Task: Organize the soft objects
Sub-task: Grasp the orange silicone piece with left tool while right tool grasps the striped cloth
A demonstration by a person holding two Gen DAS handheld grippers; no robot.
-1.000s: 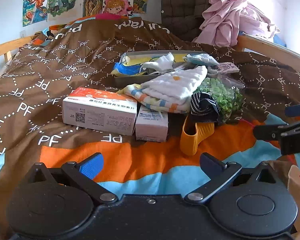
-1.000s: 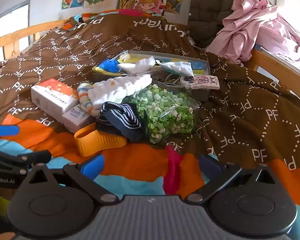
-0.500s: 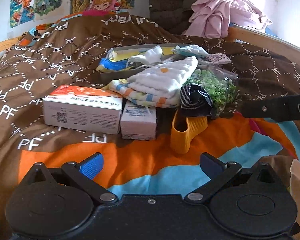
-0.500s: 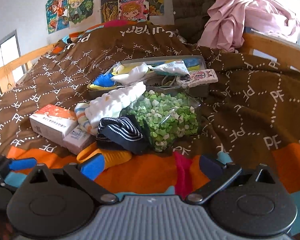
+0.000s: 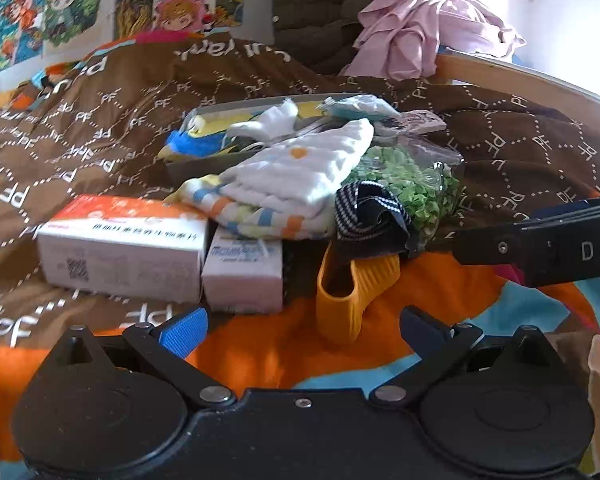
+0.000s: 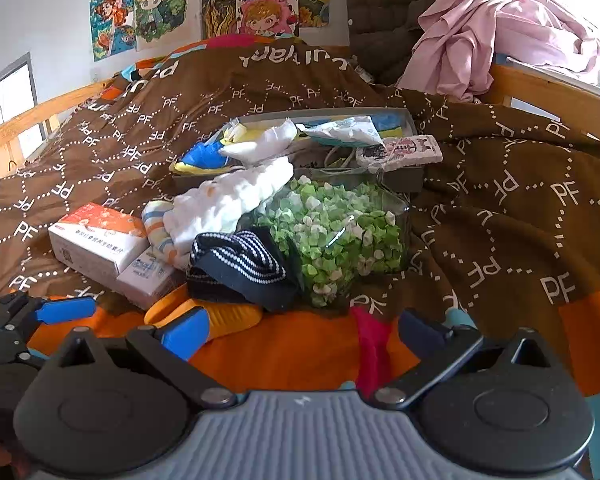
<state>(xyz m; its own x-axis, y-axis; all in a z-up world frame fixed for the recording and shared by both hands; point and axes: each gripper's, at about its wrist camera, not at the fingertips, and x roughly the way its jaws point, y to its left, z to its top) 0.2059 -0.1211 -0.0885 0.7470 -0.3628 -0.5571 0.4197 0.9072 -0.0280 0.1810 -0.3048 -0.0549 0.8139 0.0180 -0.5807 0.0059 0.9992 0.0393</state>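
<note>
Right wrist view: both claws gape empty, right claw [image 6: 300, 330] nearest the striped sock [image 6: 240, 266], left claw [image 5: 302, 330] low. I'd pinch its bunched top, avoiding the bag of green bits [image 6: 336, 232].

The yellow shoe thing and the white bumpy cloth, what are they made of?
The yellow slipper looks like soft rubber or foam: smooth, matte, moulded in one piece, with ribbed grooves on top. It could be silicone; the look leaves that open. The white cloth looks like cotton gauze or muslin: puffy quilted ridges, folded in soft layers, with a small orange print.
</note>
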